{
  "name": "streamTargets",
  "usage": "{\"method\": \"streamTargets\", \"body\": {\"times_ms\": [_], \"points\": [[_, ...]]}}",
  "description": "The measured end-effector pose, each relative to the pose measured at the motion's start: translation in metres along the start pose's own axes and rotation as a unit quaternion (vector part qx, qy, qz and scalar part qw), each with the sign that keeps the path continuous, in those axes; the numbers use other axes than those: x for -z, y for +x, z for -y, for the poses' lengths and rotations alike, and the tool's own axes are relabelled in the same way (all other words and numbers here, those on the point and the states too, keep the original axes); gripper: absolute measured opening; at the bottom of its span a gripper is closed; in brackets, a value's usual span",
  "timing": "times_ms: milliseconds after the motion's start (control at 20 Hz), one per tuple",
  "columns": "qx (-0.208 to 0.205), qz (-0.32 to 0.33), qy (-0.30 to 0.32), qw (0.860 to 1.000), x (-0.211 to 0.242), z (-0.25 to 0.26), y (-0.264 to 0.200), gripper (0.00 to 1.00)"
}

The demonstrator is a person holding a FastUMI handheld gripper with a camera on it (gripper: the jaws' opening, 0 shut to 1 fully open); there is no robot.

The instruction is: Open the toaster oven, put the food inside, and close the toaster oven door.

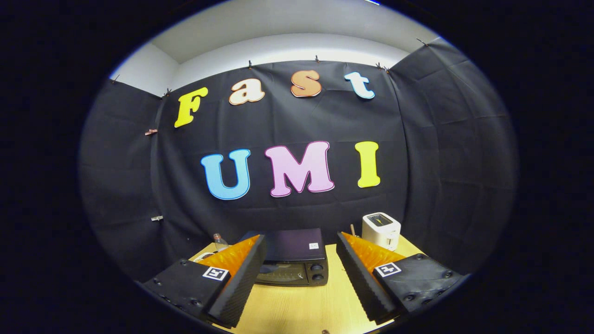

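Furthest left on the wooden table (297, 306), just past the left finger's tip, stands a small clear bottle (220, 241) with a darker cap, upright and close to the black cloth wall (417, 185) of the booth; a pale rounded shape lies on the table beside it, half hidden by the finger, and I cannot tell what it is. The gripper (300, 253) hangs above the near part of the table with its jaws spread wide and nothing between them, both fingers (241, 283) free of every object and angled in toward each other at their tips. Each finger carries a small square black-and-white marker on its upper face. Beyond the fingers and framed in the gap between them sits the toaster oven (292, 262), a dark box with a flat top bearing a small pale sticker near its right rear corner. Its glass door (280, 273) faces the gripper and looks closed, upright against the front, with two round knobs stacked one above the other at the right end of the front panel. The left finger covers the oven's left end. To the right, beyond the right finger's tip and near the back right corner of the table, stands a white pop-up toaster (381, 230), well apart from the oven, with a thin brownish stick just beside its left side.
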State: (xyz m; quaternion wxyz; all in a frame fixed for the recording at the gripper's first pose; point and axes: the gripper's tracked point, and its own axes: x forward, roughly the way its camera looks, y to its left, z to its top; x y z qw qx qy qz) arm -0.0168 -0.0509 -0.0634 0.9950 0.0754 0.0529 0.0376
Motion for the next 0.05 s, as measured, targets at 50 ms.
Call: {"method": "streamTargets", "body": {"times_ms": [50], "points": [[0.002,-0.003,-0.010,1.000,0.0015,0.0026,0.0004,0.98]]}}
